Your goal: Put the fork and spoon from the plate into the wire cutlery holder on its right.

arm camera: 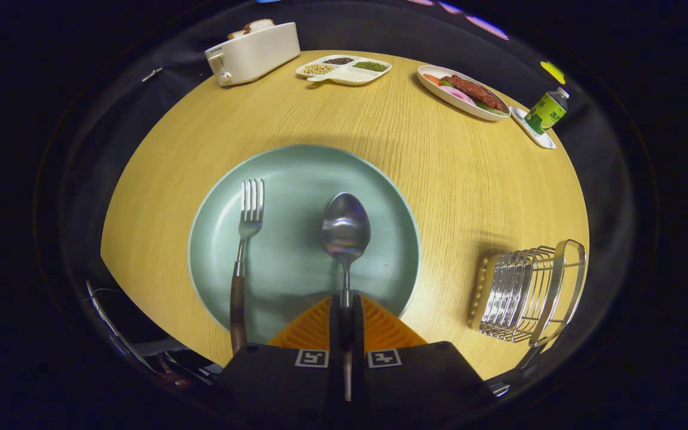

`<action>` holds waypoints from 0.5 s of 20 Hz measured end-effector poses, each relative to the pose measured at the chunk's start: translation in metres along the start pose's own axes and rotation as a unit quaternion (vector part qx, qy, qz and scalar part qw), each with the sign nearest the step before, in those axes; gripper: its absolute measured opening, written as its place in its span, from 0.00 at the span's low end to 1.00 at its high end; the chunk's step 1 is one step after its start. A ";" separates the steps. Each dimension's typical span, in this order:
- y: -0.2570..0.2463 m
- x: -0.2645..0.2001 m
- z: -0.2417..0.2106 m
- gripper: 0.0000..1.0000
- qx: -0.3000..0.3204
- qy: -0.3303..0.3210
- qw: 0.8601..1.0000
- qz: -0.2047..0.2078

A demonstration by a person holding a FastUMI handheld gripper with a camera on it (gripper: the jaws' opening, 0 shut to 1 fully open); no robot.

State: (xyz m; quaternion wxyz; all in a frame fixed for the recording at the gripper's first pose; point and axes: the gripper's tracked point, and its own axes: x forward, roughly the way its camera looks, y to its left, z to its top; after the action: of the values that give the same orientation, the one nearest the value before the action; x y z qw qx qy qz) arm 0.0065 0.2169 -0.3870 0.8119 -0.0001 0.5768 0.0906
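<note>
A round wooden table [380, 143] carries a pale green plate [296, 179], and a wire cutlery holder [526, 292] stands to the plate's right, apart from it. On the plate the fork [247, 239] lies to the left while the spoon [346, 233] points away from the gripper [346, 313], whose fingers pinch the spoon's handle between them.
</note>
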 end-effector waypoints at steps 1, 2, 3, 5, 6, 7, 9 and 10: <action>0.000 -0.008 0.004 0.09 -0.001 -0.007 1.000 0.009; -0.001 -0.017 0.009 0.09 -0.005 -0.016 1.000 0.015; -0.004 -0.028 0.012 0.09 -0.010 -0.024 0.999 0.022; -0.013 -0.053 0.017 0.09 -0.018 -0.036 0.998 0.039; -0.021 -0.067 0.018 0.09 -0.021 -0.040 0.998 0.048; -0.031 -0.083 0.019 0.09 -0.022 -0.043 0.997 0.055; -0.057 -0.112 0.017 0.09 -0.017 -0.048 0.997 0.060; -0.073 -0.126 0.017 0.09 -0.018 -0.048 0.997 0.055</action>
State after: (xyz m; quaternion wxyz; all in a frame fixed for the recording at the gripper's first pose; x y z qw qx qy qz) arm -0.0065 0.1286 -0.2712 0.8323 0.0215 0.5346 0.1450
